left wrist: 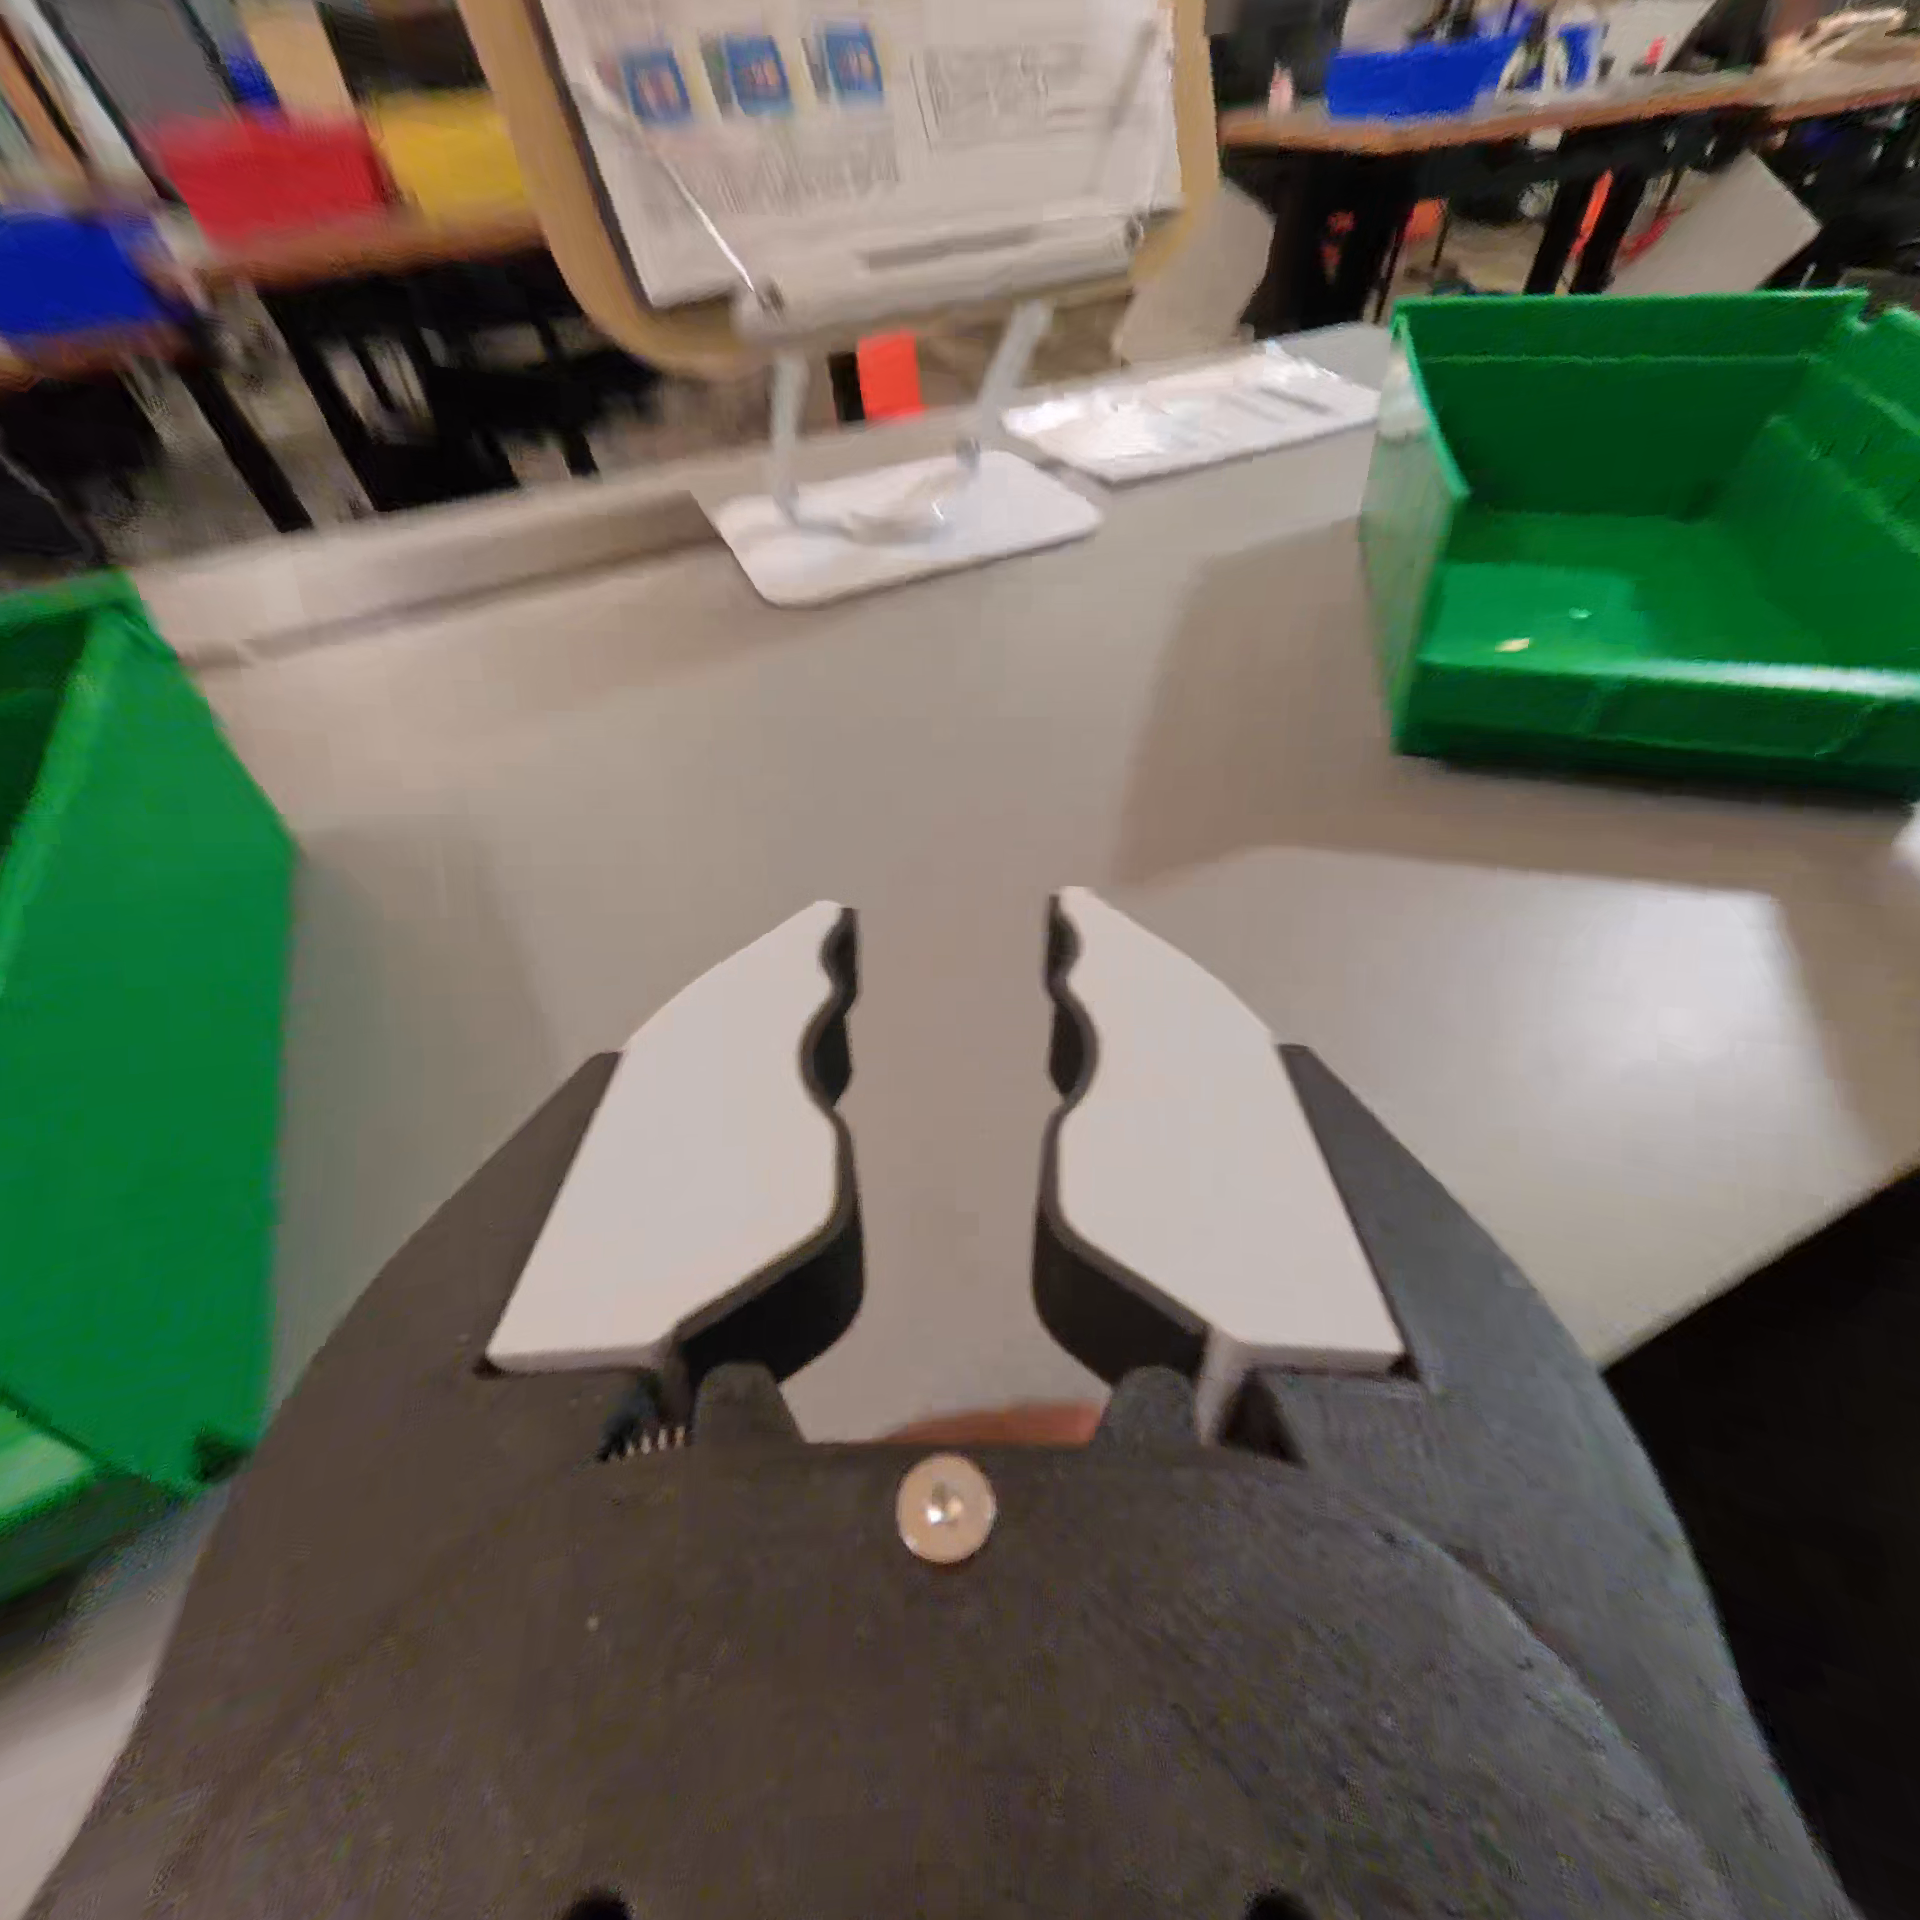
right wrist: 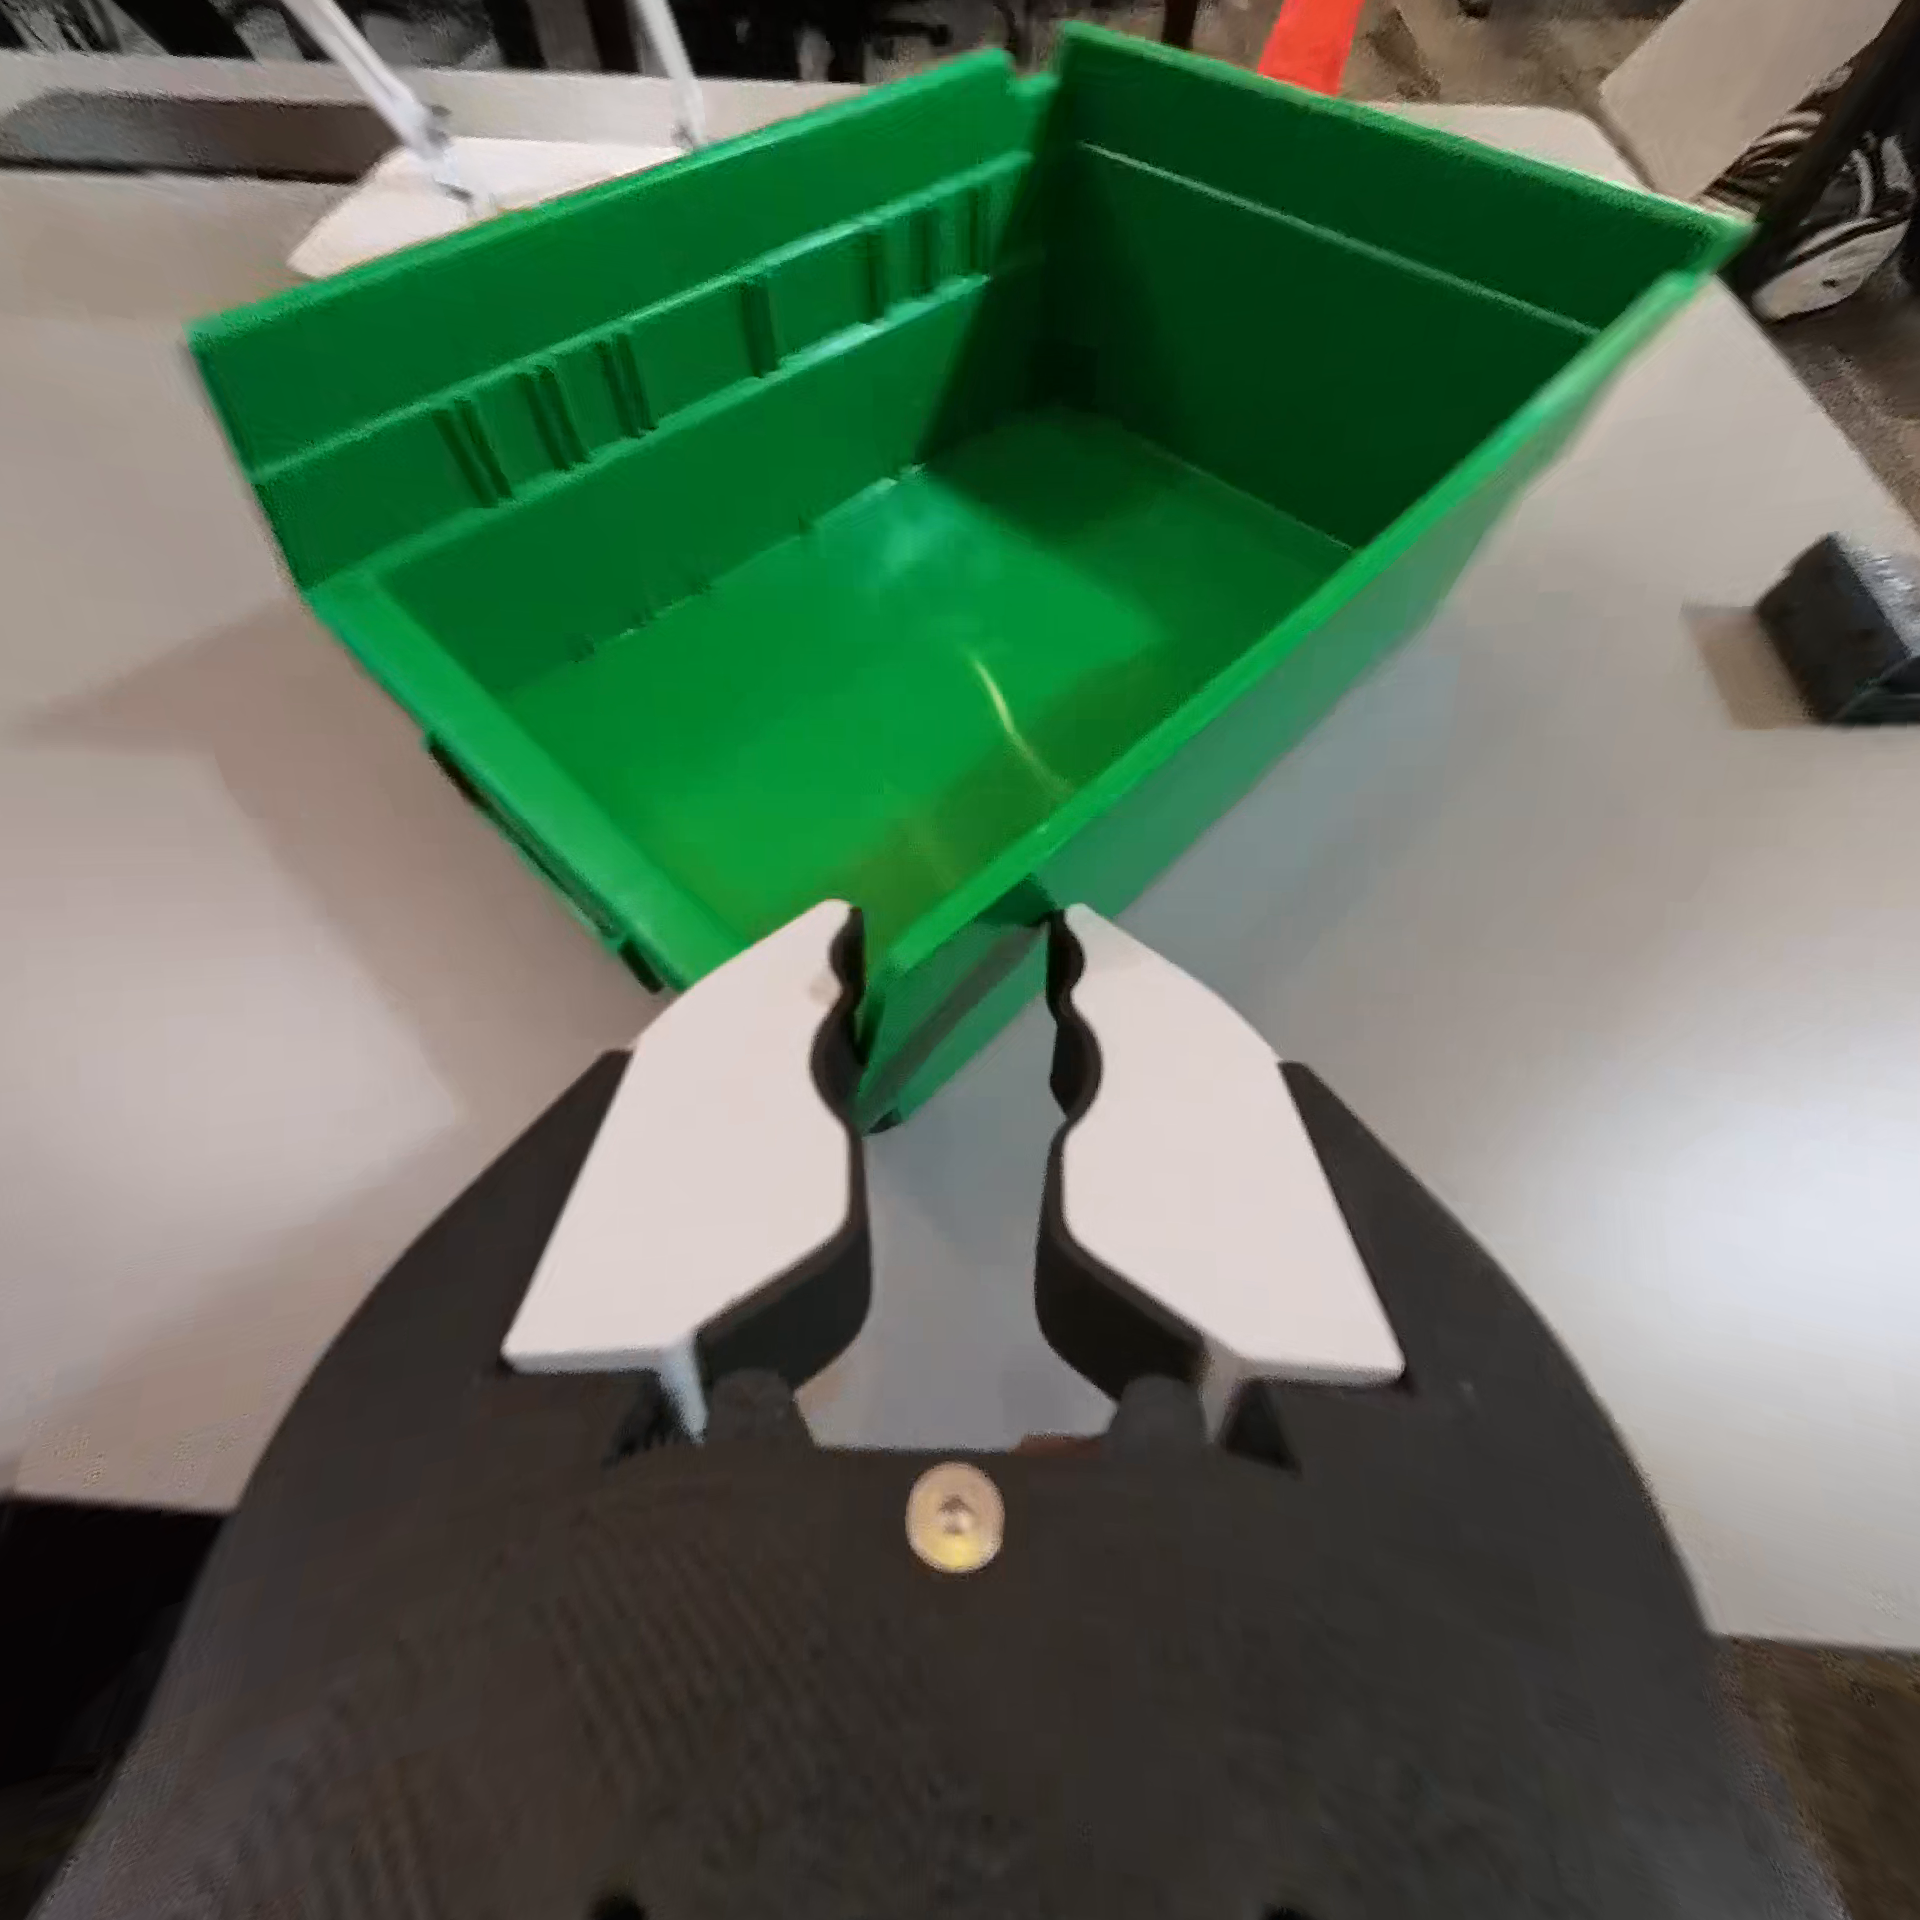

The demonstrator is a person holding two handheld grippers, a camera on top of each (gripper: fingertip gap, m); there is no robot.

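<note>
A pale grey tabletop (left wrist: pixel 644 790) filled the foreground, its surface catching soft overhead light in dull patches. Its far edge ended at a low grey ledge (left wrist: pixel 416 566). Beyond it stood long wooden tables (left wrist: pixel 1496 123) on black legs (left wrist: pixel 1558 223), carrying blurred storage bins: a red bin (left wrist: pixel 265 171), a yellow bin (left wrist: pixel 452 156) and blue bins (left wrist: pixel 1418 73). A light wooden chair back (left wrist: pixel 540 187) rose just behind the ledge. The floor (left wrist: pixel 1475 255) between the tables looked grey-brown. In the right wrist view the same tabletop (right wrist: pixel 239 727) stretched wide, with darker floor (right wrist: pixel 1756 1766) below its near edge.
</note>
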